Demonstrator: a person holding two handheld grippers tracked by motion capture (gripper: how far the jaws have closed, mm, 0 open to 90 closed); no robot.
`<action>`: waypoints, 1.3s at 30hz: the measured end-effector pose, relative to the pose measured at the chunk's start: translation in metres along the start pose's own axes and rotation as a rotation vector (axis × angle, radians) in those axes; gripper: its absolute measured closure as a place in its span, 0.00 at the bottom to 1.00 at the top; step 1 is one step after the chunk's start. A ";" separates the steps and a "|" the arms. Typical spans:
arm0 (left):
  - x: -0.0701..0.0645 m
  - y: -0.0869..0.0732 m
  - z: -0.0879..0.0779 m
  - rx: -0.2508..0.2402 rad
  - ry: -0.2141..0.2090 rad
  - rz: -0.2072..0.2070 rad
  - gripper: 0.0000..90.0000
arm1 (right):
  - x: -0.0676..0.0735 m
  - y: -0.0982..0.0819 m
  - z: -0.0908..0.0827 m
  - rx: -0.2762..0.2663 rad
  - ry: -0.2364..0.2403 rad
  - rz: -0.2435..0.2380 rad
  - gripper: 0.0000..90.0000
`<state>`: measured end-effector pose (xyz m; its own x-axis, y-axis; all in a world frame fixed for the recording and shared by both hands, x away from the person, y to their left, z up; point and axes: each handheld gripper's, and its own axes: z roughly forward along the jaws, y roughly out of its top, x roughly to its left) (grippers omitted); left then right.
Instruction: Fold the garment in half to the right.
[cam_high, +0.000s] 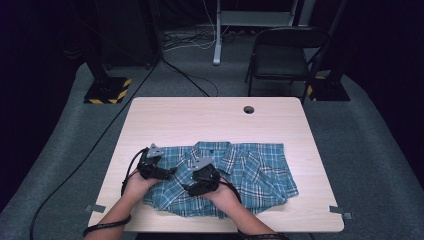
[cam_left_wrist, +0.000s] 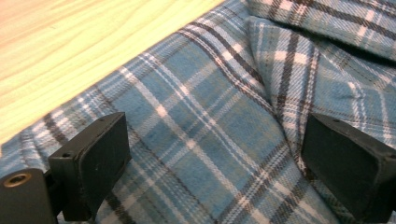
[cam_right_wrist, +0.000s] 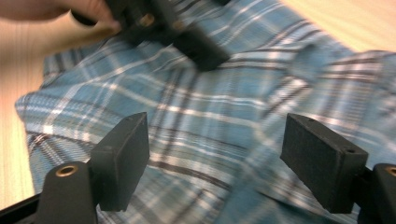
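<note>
Both grippers over near-left part of the folded blue plaid shirt (cam_high: 235, 175). Left gripper (cam_left_wrist: 212, 163): jaws wide apart, nothing between, above fabric. Right gripper (cam_right_wrist: 224, 163): same, released. Shirt lies flat at near-centre of wooden table (cam_high: 200, 115). Folding chair (cam_high: 282, 52) beyond.

One plaid shirt (cam_high: 235, 175), folded, on one wooden table (cam_high: 200, 117). Two hand-held grippers: left gripper (cam_high: 172, 171), right gripper (cam_high: 186, 189). One black folding chair (cam_high: 282, 55) beyond the table.
</note>
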<state>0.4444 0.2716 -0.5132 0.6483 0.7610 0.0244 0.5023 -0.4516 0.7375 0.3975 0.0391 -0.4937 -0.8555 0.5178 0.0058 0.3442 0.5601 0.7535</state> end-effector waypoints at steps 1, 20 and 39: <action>0.001 -0.001 0.001 0.001 -0.004 -0.005 0.08 | 0.003 0.000 0.004 0.013 0.002 -0.012 0.25; 0.008 0.000 0.001 0.015 0.011 -0.014 0.09 | 0.039 0.014 0.020 0.013 0.091 -0.056 0.25; 0.018 -0.006 0.007 0.029 0.007 -0.002 0.09 | 0.062 0.028 0.073 0.085 0.065 -0.070 0.21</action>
<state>0.4571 0.2850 -0.5216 0.6436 0.7648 0.0276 0.5197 -0.4632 0.7179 0.3826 0.1341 -0.5203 -0.9009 0.4340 -0.0005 0.3116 0.6475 0.6954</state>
